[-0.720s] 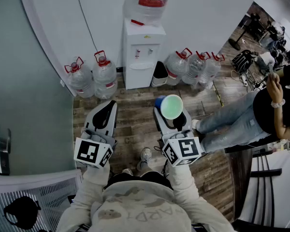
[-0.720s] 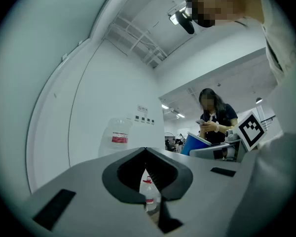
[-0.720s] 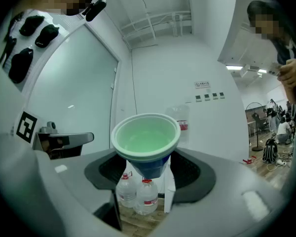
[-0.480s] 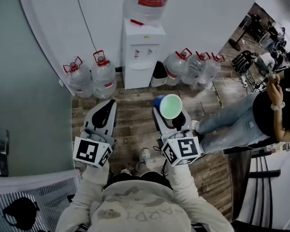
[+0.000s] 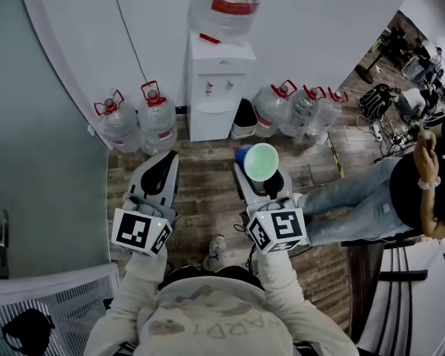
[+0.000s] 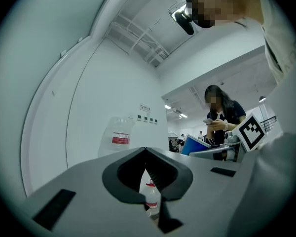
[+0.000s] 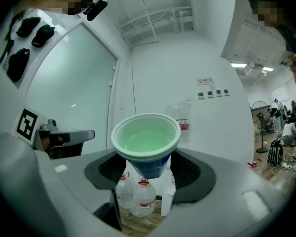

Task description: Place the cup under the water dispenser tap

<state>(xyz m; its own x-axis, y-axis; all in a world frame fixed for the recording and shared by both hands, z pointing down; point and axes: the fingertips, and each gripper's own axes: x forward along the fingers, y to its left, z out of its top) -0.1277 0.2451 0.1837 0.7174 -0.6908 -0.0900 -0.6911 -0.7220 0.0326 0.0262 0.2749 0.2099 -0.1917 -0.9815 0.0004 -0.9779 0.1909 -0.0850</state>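
A blue cup [image 5: 261, 162] with a pale green inside stands upright between the jaws of my right gripper [image 5: 262, 175], which is shut on it. In the right gripper view the cup [image 7: 146, 141] fills the middle, with the right gripper [image 7: 148, 168] clamped on its lower part. The white water dispenser [image 5: 216, 84] stands against the wall ahead, a large bottle [image 5: 228, 6] on top and two taps on its front. It is still some way beyond the cup. My left gripper [image 5: 160, 172] is held level beside the right one, shut and holding nothing [image 6: 146, 152].
Several large water jugs [image 5: 141, 117] [image 5: 297, 108] stand on the floor on both sides of the dispenser, and a black bin [image 5: 245, 114] sits at its right. A person in jeans [image 5: 371, 191] stands at the right. A glass wall runs along the left.
The dispenser and jugs have slid slightly lower in the head view as I move toward them. Both grippers keep their pose, with the cup still held.
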